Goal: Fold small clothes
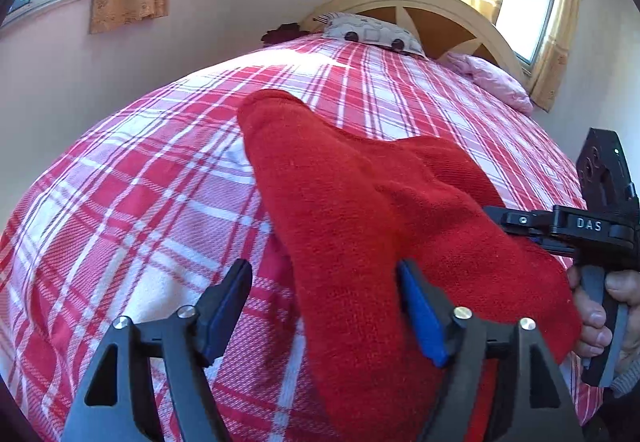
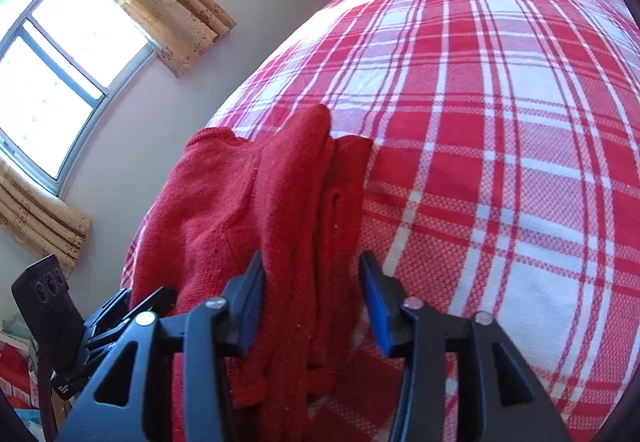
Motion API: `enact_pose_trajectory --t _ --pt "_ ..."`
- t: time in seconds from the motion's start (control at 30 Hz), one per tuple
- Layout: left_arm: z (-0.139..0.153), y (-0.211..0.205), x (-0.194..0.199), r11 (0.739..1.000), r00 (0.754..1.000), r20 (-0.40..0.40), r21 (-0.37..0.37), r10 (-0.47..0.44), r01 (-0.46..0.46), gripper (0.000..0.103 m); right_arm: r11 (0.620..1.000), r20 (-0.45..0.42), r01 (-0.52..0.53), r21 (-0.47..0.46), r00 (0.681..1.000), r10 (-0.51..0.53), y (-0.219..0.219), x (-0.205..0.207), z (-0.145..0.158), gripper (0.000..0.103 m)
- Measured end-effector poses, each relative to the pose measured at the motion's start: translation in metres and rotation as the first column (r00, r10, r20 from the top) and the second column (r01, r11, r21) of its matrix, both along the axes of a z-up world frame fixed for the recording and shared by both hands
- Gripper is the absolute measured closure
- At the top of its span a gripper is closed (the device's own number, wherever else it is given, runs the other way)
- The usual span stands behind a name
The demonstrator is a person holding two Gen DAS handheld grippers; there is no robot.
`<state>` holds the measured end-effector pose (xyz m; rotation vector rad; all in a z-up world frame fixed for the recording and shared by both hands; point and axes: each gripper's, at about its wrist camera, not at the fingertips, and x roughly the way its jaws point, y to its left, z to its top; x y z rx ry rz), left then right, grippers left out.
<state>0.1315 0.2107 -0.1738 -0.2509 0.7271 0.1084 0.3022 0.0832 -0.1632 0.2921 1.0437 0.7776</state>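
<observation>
A small red knitted sweater (image 1: 352,226) lies bunched on the red and white plaid bedspread (image 1: 132,178). In the left wrist view my left gripper (image 1: 324,310) is open, its jaws wide apart, with the sweater's cloth lying between them. My right gripper (image 1: 532,230) reaches in from the right at the sweater's edge. In the right wrist view the sweater (image 2: 260,210) lies in folds, and my right gripper (image 2: 312,302) is open with a fold of the cloth between its blue pads. The left gripper's body (image 2: 100,318) shows at the lower left.
The bed (image 2: 500,122) stretches away to a curved wooden headboard (image 1: 432,14). A patterned pillow (image 1: 372,32) and a pink pillow (image 1: 492,78) lie at its head. A wall with curtained windows (image 2: 60,54) runs along the bed's left side.
</observation>
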Motion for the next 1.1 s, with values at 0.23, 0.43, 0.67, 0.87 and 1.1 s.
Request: enact_pose_trajectory --t 0.23,0.43,0.67,0.87,1.1 --pt "0.009 -0.006 -0.007 0.997 1.0 -0.023 0.073 0.009 -0.007 0.027 0.999 0.007 0.037 -0.017 0.999 -0.037 -0.016 -0.005 0.007 0.042" --pt "0.037 -0.015 -0.025 0.976 0.996 0.033 0.199 0.086 -0.091 0.027 0.99 0.085 0.132 -0.05 0.988 -0.128 -0.033 -0.029 0.033 0.036" --pt "0.066 -0.017 -0.057 0.969 0.985 0.127 0.199 0.12 -0.144 0.026 0.977 0.279 0.213 -0.023 0.94 -0.198 -0.055 -0.082 0.095 0.009" --pt "0.086 -0.018 -0.072 0.968 0.969 0.192 0.164 0.155 -0.187 0.018 0.975 0.387 0.217 -0.04 0.903 -0.185 -0.053 -0.12 0.12 0.008" --pt "0.102 -0.023 -0.08 0.969 0.962 0.228 0.16 0.15 -0.19 0.017 0.974 0.488 0.226 -0.03 0.853 -0.183 -0.053 -0.147 0.143 0.006"
